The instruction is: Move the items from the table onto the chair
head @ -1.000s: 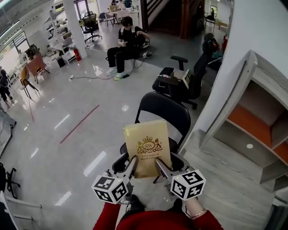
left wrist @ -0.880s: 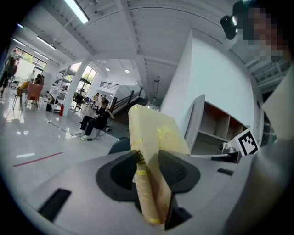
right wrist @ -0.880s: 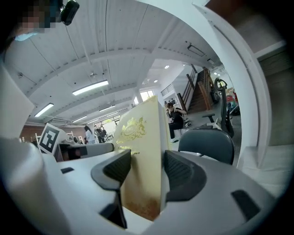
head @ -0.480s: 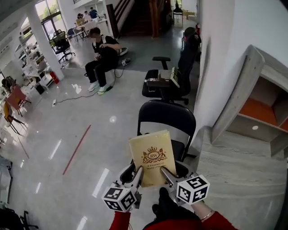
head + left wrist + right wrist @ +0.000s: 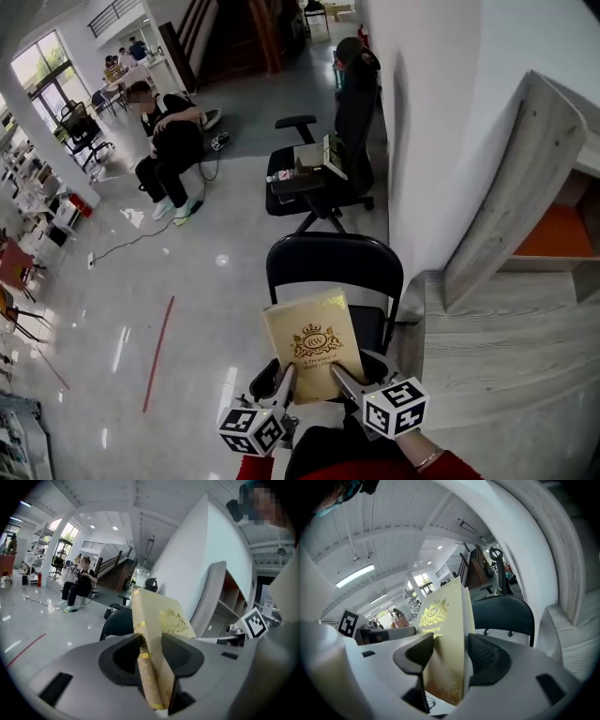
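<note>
A pale gold hardcover book (image 5: pixel 313 345) with a gilt crest on its cover hangs in the air, held flat by both grippers. My left gripper (image 5: pixel 286 371) is shut on its near left corner, by the spine (image 5: pixel 146 663). My right gripper (image 5: pixel 336 368) is shut on its near right corner, its pads pressing both sides of the book (image 5: pixel 443 644). Just beyond and below the book stands a black folding chair (image 5: pixel 335 265), its seat mostly hidden behind the book. In the right gripper view the chair's back (image 5: pixel 502 612) shows past the book's edge.
A pale wooden table (image 5: pixel 497 342) lies to the right, with a leaning board (image 5: pixel 502 187) and an orange-backed shelf (image 5: pixel 562 230). Farther off stands a black office chair (image 5: pixel 323 173) with items on it. A person (image 5: pixel 169 141) sits farther back on the glossy floor.
The view has swung, so the black chair now sits more squarely beyond the book and the table fills more of the right. Both grippers keep their hold on the book.
</note>
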Motion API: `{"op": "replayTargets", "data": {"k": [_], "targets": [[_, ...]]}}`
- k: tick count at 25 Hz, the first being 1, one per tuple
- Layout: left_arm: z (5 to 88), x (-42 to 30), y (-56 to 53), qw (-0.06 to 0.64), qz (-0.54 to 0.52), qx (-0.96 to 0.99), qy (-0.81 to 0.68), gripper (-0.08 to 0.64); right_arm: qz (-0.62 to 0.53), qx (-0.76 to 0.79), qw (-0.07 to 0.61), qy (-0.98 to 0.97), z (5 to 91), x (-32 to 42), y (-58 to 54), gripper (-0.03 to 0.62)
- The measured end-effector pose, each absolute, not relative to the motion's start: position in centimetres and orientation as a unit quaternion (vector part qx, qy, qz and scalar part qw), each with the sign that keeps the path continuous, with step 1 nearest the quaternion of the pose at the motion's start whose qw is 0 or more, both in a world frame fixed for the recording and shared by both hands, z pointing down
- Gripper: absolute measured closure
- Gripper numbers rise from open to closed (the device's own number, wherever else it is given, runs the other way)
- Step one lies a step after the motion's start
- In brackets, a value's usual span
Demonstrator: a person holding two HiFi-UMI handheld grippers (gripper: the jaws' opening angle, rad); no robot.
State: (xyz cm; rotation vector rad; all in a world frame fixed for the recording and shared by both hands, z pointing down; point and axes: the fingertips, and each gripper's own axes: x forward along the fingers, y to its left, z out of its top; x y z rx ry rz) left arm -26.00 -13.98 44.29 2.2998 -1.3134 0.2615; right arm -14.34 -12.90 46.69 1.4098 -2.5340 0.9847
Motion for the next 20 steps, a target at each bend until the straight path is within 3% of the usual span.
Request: {"op": "replayTargets", "data": {"k": [9, 20], "targets": [[55.1, -25.4, -17.7, 0.292, 0.169, 0.852, -0.4, 0.41, 0.384, 0.522, 0.081, -0.757, 56.6, -14.0, -14.4, 0.35], [69.7, -24.0, -20.9, 0.364, 0.252, 0.841, -0.311, 0.414, 0.482, 0.566, 0.082, -0.664, 70.6, -13.3, -15.4, 0.351]]}}
